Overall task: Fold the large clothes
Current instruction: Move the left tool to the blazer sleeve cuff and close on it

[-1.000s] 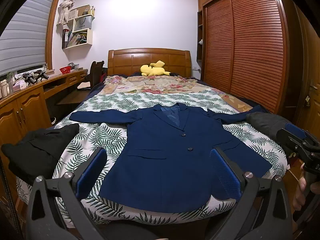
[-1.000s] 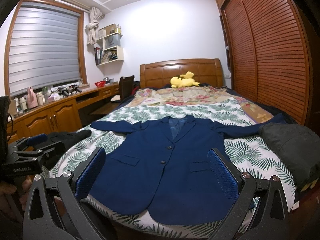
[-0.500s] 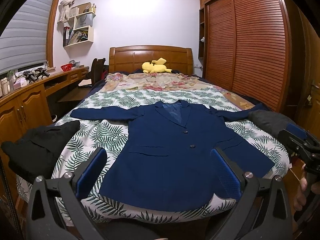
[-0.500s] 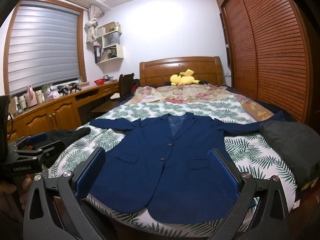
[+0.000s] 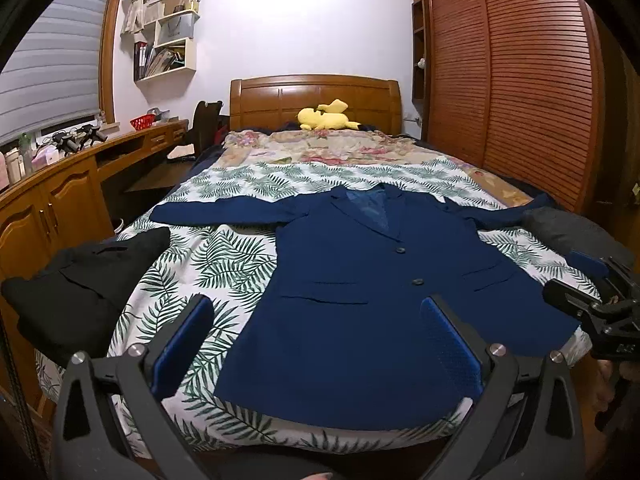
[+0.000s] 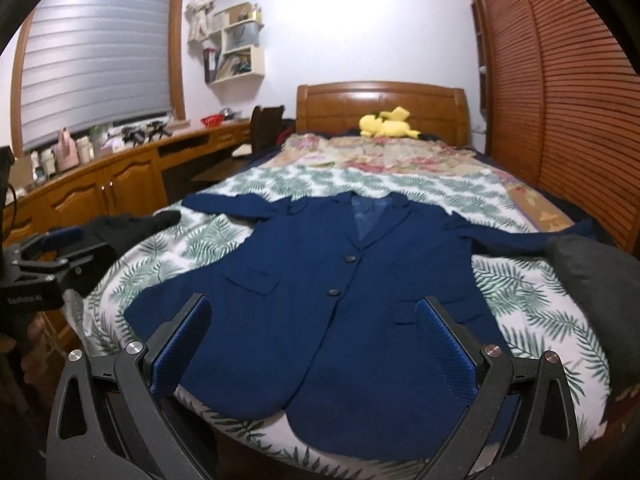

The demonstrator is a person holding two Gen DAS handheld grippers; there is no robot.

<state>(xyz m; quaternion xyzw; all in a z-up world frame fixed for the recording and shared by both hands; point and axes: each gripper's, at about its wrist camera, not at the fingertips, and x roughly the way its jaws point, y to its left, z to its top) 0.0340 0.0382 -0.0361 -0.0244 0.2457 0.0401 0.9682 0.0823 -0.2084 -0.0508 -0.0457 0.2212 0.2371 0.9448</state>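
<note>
Jacket (image 5: pixel 360 292): lay flat, buttoned, sleeves spread, on the bed (image 5: pixel 224 256).
Left claw (image 5: pixel 316 344): fingers apart, empty, above jacket hem.
Right claw (image 6: pixel 312 344): likewise.

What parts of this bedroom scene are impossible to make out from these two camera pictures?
- Blue jacket: its hem corner is behind the left hand-held gripper finger in the left view.
- Right sleeve end: hidden behind the grey bundle in the right view.
- Black garment: partly covered by the other gripper, right view.
- Shelf contents: too small and blurred.
- Right hand-held gripper: its base is cut off by the bottom edge.
</note>
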